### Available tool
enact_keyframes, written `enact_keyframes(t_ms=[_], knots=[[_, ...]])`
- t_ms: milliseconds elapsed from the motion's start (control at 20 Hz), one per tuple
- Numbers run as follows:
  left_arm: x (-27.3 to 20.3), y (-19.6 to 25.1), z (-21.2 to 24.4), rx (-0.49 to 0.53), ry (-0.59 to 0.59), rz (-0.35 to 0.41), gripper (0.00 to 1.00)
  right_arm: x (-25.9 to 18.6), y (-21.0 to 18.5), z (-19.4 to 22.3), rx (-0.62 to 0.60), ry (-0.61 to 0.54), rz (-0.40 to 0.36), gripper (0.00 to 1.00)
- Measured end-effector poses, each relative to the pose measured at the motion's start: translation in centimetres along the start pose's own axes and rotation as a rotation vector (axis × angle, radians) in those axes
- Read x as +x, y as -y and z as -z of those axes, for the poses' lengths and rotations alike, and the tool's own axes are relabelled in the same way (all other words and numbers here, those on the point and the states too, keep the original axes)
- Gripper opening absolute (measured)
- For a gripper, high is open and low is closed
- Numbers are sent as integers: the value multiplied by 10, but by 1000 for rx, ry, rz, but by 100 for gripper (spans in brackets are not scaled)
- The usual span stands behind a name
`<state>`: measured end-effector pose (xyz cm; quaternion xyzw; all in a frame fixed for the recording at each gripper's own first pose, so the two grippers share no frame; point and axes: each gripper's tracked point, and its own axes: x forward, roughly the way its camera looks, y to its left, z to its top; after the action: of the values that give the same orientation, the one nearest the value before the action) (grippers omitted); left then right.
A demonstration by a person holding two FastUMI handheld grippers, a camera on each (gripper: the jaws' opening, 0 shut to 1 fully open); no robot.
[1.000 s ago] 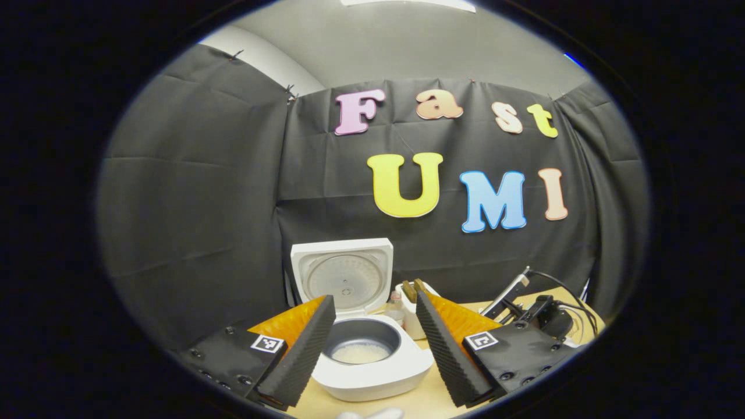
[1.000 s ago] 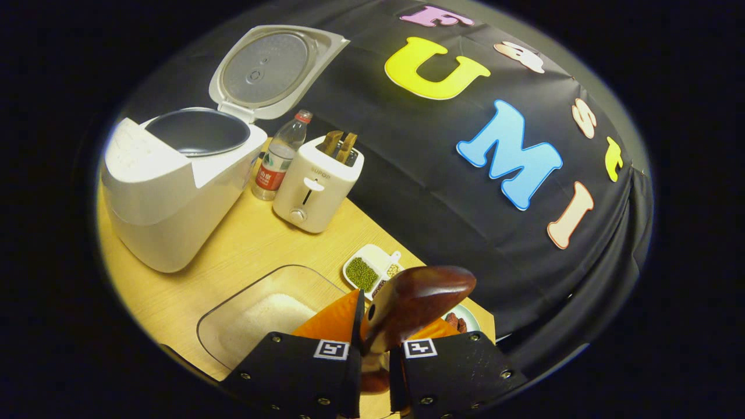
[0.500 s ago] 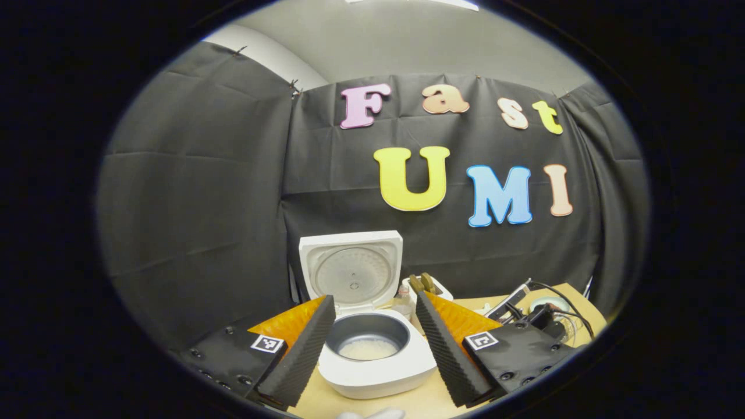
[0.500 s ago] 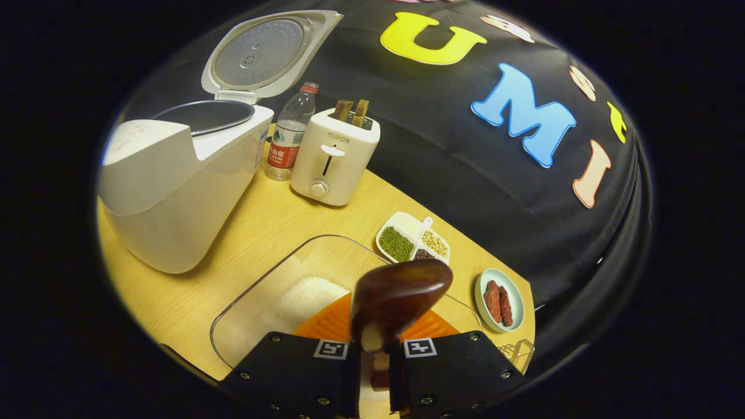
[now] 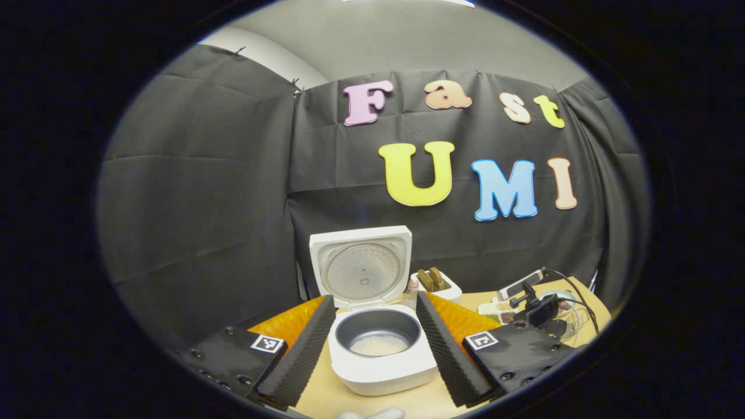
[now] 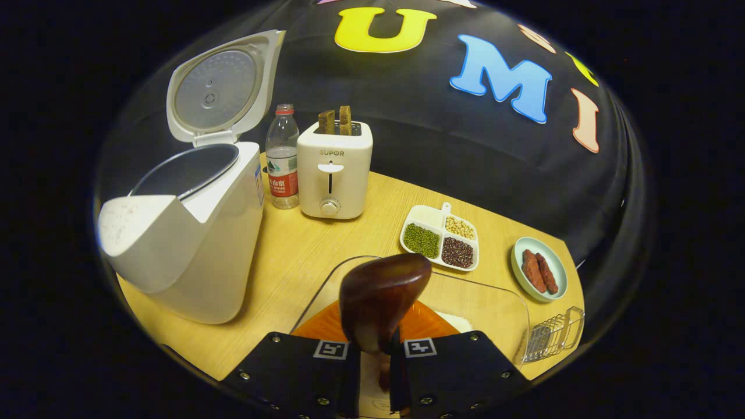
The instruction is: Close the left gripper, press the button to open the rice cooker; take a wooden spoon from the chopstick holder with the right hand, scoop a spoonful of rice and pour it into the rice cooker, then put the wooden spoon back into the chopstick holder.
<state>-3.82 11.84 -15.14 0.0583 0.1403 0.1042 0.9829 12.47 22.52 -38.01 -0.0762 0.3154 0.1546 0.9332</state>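
Spoon return comes next, I judge: right gripper, clamped on dark brown wooden spoon, should keep it upright toward wire chopstick holder at its right.

Left gripper hangs open.

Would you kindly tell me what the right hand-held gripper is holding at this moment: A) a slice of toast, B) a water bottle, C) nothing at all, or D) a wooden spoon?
D: in the right gripper view, the right hand-held gripper is clamped on the wooden spoon, whose dark bowl sticks up above the clear rice container.
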Motion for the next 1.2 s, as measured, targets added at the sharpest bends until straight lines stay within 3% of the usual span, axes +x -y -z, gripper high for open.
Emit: enact_keyframes(t_ms=[650, 1200], knots=[[-5, -1, -5, 26, 3, -4, 95, -1, -1, -8, 725, -29, -283, 21], [-5, 13, -26, 35, 35, 12, 99, -29, 40, -30, 1118, 70, -462, 20]])
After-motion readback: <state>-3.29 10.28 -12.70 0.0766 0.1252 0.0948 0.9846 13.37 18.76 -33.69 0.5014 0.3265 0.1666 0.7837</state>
